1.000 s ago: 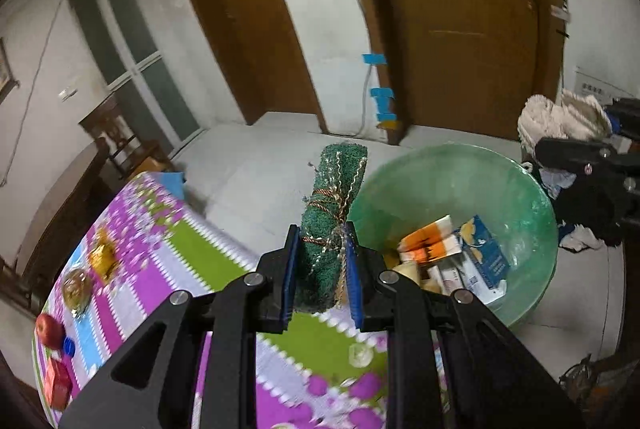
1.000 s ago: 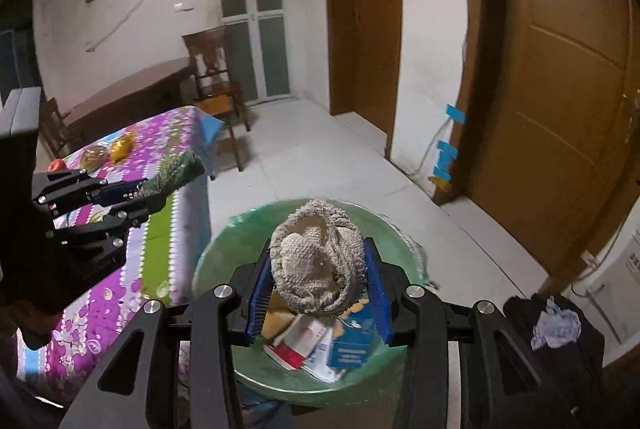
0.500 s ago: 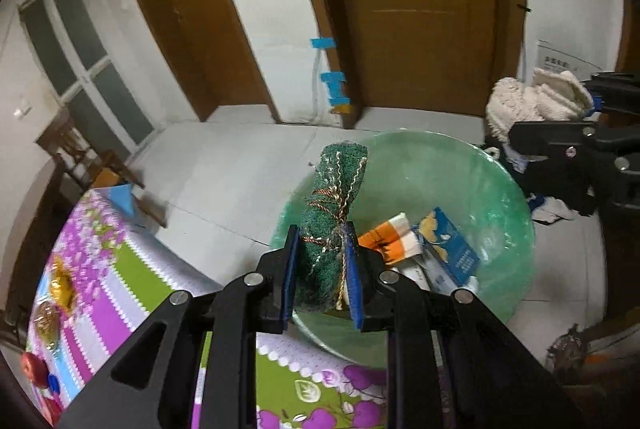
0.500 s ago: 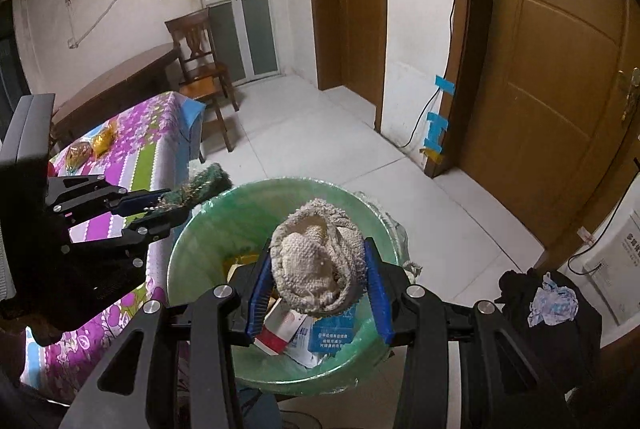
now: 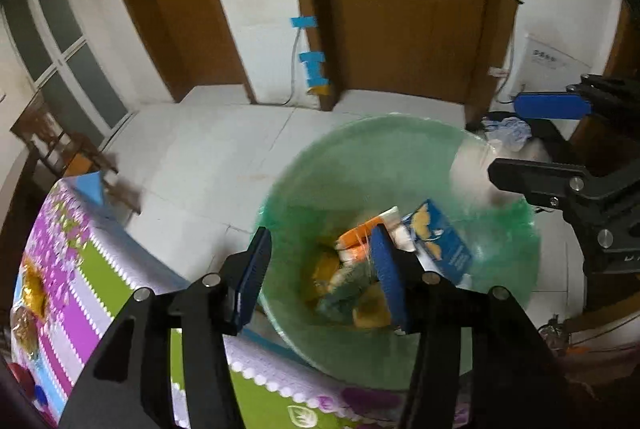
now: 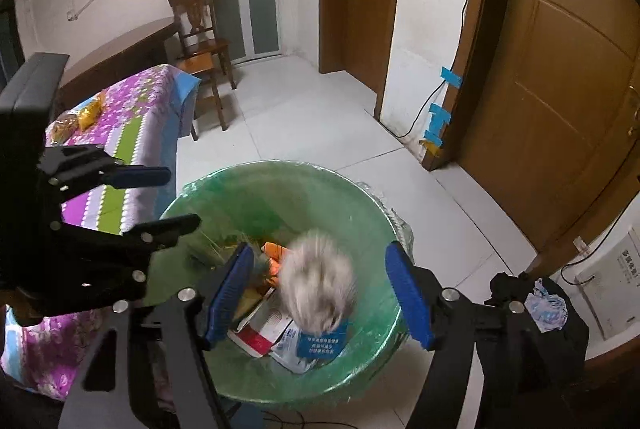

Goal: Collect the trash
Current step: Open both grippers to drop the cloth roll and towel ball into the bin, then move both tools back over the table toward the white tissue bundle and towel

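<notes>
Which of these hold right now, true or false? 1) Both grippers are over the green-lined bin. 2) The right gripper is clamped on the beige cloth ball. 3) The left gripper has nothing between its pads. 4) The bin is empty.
1) True: the left gripper and right gripper both hang over the green-lined bin.
2) False: its jaws are opening and the beige cloth ball, blurred, is clear of both pads.
3) True: its jaws are opening, with only bin contents beyond them.
4) False: the bin holds cartons, including a blue box, and the green scrubber.
</notes>
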Demonstrator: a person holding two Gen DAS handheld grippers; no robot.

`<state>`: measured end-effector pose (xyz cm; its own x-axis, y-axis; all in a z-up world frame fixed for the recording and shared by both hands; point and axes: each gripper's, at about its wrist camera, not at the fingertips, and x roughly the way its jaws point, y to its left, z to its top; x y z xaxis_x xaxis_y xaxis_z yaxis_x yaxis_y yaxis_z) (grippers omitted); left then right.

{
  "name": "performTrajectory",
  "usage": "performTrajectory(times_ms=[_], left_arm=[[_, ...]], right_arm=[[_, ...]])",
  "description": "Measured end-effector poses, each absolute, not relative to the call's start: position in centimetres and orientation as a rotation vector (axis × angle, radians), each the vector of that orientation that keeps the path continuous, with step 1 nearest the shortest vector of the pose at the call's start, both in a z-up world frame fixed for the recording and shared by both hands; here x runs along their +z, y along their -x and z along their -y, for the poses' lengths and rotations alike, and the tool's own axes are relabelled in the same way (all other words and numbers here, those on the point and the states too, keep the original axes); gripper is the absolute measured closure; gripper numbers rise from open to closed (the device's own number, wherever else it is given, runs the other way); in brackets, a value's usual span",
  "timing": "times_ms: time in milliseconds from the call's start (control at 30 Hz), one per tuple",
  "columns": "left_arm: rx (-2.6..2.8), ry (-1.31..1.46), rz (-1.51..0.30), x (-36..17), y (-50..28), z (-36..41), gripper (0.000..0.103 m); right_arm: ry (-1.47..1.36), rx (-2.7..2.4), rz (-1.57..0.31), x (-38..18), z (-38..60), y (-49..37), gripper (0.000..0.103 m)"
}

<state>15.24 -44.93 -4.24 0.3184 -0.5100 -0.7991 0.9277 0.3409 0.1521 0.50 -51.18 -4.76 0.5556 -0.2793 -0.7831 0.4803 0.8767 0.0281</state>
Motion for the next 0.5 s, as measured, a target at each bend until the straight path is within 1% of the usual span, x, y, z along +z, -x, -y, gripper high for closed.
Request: performTrajectory(times_ms=[267, 500], left_arm=[[-0.998, -0.683, -0.688, -3.8, -15.2, 42.5, 0.053], [-0.902, -0.616, -0.725, -3.0, -17.7, 38.3, 0.053]], right_arm=[[-0.253, -0.444, -0.878, -5.8, 50.8, -0.6, 0.034], [-0.256, -0.38, -0.838, -6.1, 47.8, -1.0, 0.034]])
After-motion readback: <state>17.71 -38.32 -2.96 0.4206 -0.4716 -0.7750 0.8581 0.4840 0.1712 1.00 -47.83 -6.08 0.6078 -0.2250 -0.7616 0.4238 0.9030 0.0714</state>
